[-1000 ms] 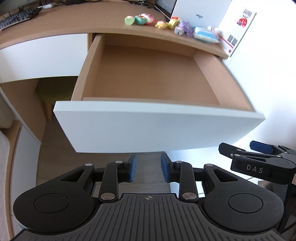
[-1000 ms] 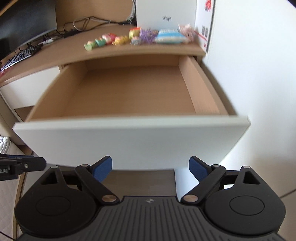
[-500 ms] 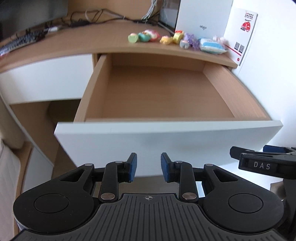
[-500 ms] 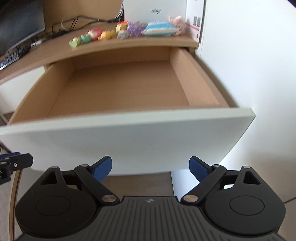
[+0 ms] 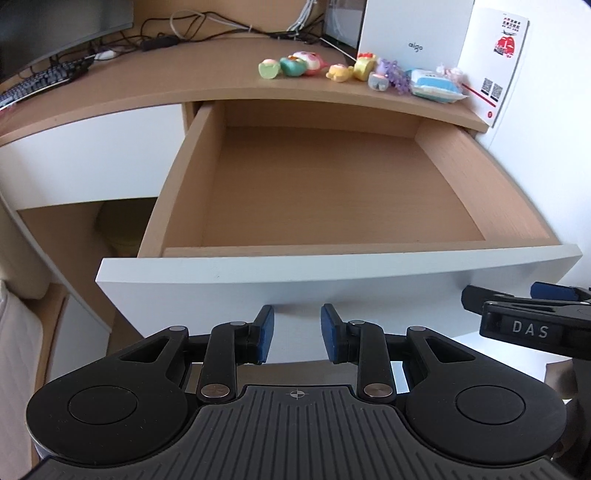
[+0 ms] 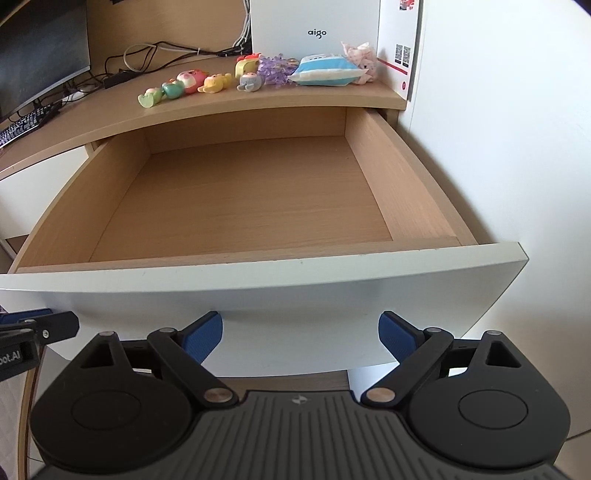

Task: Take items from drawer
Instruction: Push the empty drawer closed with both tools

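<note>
Gaping drawer (image 6: 236, 199), bare wooden floor

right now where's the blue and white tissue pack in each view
Left wrist view: the tissue pack lies at the upper right, on the desk top above the open drawer's right rear corner, just left of the red and white card.
Right wrist view: the tissue pack sits upper centre-right, at the right end of the toy row.
Shared landmark: the white aigo box right behind it.
</note>
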Tool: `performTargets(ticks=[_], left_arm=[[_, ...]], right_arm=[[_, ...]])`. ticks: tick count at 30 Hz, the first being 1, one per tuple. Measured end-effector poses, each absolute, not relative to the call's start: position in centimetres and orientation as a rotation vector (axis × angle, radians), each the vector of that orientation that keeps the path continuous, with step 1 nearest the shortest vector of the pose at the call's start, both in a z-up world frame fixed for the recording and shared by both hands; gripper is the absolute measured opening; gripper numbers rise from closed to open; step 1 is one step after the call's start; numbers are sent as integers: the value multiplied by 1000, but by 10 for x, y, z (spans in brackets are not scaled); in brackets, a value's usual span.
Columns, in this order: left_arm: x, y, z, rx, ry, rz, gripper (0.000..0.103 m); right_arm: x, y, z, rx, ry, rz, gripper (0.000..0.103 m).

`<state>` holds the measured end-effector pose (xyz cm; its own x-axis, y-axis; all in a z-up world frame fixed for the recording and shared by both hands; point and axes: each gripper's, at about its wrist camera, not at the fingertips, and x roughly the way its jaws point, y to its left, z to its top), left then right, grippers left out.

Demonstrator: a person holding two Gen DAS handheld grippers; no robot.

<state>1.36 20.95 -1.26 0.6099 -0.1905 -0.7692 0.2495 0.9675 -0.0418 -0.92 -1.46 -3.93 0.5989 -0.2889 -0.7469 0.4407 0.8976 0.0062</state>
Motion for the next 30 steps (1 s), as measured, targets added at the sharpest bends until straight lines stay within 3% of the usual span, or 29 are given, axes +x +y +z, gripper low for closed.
performTargets(ticks=[30], left_arm=[[97, 214, -5, -1, 839, -211, 31]], right_arm=[[75, -31, -27, 150, 820, -499, 96]])
